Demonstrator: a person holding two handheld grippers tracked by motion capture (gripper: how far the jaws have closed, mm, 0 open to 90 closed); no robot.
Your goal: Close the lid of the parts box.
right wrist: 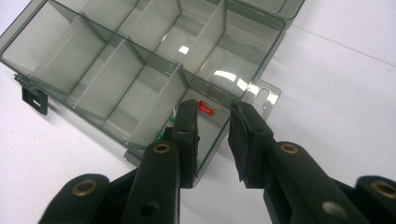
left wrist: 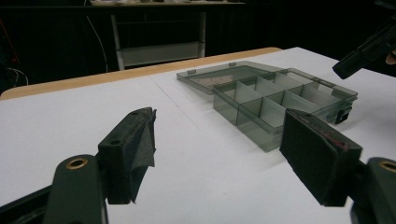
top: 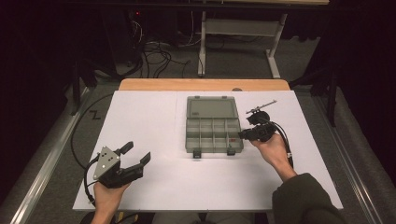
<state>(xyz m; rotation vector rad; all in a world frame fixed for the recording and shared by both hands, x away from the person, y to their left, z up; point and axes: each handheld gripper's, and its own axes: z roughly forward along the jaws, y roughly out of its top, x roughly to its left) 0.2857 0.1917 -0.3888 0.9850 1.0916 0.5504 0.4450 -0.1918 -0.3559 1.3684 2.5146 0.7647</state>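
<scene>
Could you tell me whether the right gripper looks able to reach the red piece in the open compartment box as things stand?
Probably yes. The right gripper hovers right above that corner compartment, jaws slightly apart with nothing between them. The compartment box lies open with its lid folded back, so nothing covers the red piece.

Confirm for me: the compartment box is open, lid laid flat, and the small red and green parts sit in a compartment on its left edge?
Not quite. The box is open with its lid flat, but the red part and green parts lie in its right-end compartment, below the right tool, as the right gripper view shows.

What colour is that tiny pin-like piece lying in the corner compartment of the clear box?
Red. The small pin-like piece shows best in the right gripper view, inside the smoky transparent plastic compartment box.
</scene>
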